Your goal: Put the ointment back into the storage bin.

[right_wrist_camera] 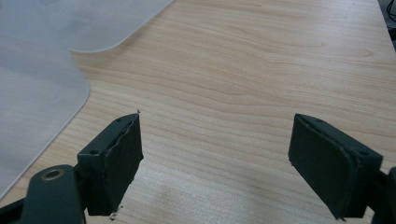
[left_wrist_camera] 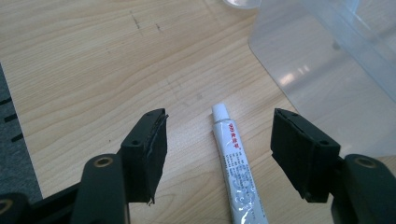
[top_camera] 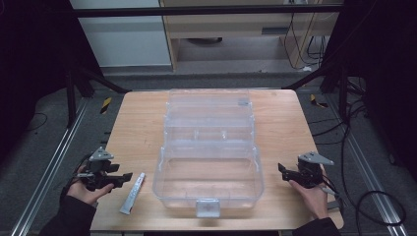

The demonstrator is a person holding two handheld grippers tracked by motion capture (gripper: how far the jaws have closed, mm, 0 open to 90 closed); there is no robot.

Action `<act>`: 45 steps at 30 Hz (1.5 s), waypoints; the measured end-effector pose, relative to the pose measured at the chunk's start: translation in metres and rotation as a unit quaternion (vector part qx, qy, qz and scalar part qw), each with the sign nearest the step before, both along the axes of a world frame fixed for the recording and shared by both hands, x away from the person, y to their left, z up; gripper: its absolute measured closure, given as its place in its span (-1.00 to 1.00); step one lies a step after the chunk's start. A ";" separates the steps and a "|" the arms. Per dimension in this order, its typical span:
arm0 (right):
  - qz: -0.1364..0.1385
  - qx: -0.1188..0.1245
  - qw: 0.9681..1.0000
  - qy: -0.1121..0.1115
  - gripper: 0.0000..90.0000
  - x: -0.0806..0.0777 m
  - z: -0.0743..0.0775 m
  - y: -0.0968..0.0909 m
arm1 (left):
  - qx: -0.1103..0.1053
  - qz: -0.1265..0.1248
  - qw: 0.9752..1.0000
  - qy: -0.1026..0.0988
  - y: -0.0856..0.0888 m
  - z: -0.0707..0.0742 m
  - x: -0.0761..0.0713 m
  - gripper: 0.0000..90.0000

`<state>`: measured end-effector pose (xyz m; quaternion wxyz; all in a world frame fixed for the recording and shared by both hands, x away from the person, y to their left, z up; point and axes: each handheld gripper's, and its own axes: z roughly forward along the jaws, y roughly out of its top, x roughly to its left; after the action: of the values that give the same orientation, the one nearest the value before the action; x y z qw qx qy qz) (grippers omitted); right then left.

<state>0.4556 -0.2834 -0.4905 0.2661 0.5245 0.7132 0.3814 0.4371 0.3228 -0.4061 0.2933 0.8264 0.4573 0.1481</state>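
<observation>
While both claws gape wide, tube [left_wrist_camera: 236,168] lies btwn left claw [left_wrist_camera: 224,154] jaws.

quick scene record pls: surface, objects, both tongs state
surface: wooden table
box: clear plastic storage box, open and empty, mid-table
tube: white tube lying flat on the table, left of the box
left tongs: open, jaws either side of the tube, not touching it
right tongs: open, over bare wood right of the box
</observation>
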 end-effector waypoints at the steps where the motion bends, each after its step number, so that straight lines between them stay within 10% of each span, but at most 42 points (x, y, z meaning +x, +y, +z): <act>1: 0.001 -0.002 1.000 0.000 -0.61 0.000 0.000 0.000 | 0.001 -0.001 1.000 0.005 -0.001 0.000 0.000 -0.19; 45: 0.027 -0.020 0.999 0.029 -0.56 0.003 -0.007 0.005 | 0.091 -0.053 0.987 0.121 -0.032 -0.044 0.021 0.08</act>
<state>0.4591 -0.2784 -0.4974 0.2453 0.5110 0.7419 0.3582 0.4582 0.2905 -0.4501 0.1669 0.8846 0.4295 0.0722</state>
